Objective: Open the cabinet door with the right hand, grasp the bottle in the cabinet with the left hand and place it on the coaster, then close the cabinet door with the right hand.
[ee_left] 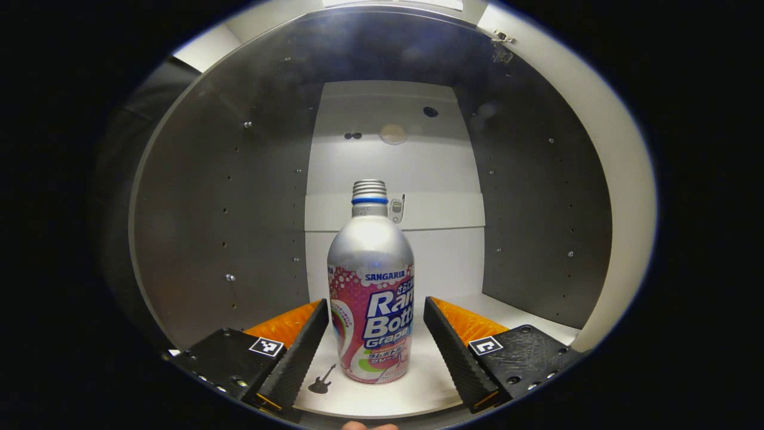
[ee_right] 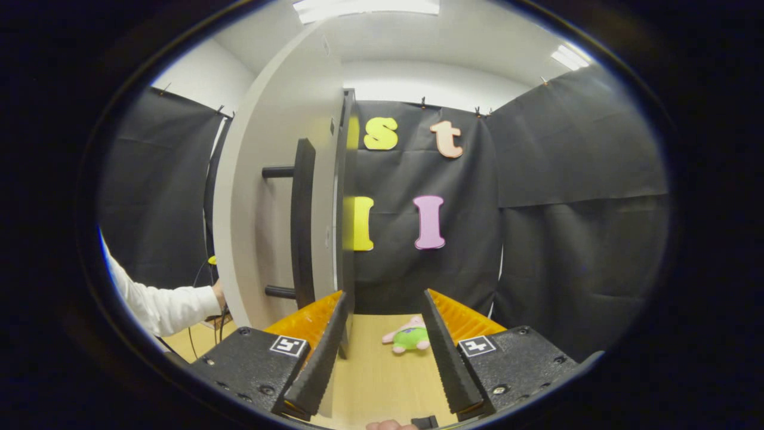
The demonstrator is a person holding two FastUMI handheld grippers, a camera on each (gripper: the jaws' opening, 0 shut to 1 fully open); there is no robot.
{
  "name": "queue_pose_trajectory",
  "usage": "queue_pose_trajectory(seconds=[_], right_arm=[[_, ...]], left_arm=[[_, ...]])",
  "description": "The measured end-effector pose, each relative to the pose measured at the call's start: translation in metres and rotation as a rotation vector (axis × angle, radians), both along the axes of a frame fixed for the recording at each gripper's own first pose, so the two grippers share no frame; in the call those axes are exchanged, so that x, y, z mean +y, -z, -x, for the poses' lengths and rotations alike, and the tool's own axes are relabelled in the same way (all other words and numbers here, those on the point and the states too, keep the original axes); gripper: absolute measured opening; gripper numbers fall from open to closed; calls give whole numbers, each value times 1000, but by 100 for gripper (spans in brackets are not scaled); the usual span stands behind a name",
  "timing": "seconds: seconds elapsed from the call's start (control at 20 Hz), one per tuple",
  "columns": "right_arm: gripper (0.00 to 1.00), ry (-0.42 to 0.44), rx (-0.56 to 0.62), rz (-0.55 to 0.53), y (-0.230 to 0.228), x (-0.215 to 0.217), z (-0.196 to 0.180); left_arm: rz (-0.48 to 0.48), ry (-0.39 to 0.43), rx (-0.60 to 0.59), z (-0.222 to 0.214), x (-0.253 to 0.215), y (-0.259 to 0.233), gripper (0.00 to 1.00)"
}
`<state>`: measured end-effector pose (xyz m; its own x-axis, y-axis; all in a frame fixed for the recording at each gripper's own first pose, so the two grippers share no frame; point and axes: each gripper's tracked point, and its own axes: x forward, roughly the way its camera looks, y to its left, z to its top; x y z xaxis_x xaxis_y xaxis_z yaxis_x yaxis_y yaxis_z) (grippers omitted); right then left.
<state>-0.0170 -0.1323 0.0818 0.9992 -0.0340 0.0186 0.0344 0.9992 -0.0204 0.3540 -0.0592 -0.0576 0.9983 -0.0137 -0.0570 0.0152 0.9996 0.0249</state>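
Bottle point(ee_left: 370, 298) stood upright on the cabinet point(ee_left: 197, 197) floor, right between the left gripper's point(ee_left: 376, 325) spread fingers with gaps either side, while the right gripper point(ee_right: 382, 322) hung open just beside the swung-out door's point(ee_right: 280, 179) edge, handle point(ee_right: 302, 221) ahead-left.

Left gripper point(ee_left: 376, 325) reaches into the open cabinet point(ee_left: 239, 197), jaws apart w/ the bottle point(ee_left: 371, 292) standing upright btwn the fingers point(ee_left: 298, 352), a gap showing each side. Bottle is silver aluminium w/ a pink label, threaded neck w/ a blue ring, on the white shelf floor point(ee_left: 418, 388). Small black guitar sticker point(ee_left: 321, 381) at 7 o'clock from its base. Door hinge point(ee_left: 502, 45) at 1 o'clock.
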Motion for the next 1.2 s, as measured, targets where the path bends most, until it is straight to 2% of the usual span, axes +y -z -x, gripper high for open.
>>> queue_pose_trajectory(seconds=[0.3, 0.35, 0.4, 0.65, 1.0, 1.2], right_arm=[[78, -5, 0, -1, -1, 0, -1], [78, -4, 4, -1, 0, 0, -1], [78, -2, 5, -1, 0, 0, -1], [78, 2, 2, -1, 1, 0, -2], [79, -7, 2, -22, 5, -1, -3], [79, -9, -3, -16, 5, -1, -3]], left_arm=[[2, -3, 14, 1, 3, 1, 79], [6, -2, 15, 1, 3, 0, 67], [11, 0, 16, 3, 3, -2, 76], [28, 29, -21, 28, 1, -21, 76], [50, 80, -73, 103, 7, -48, 75], [36, 61, -93, 155, 22, -51, 75]])
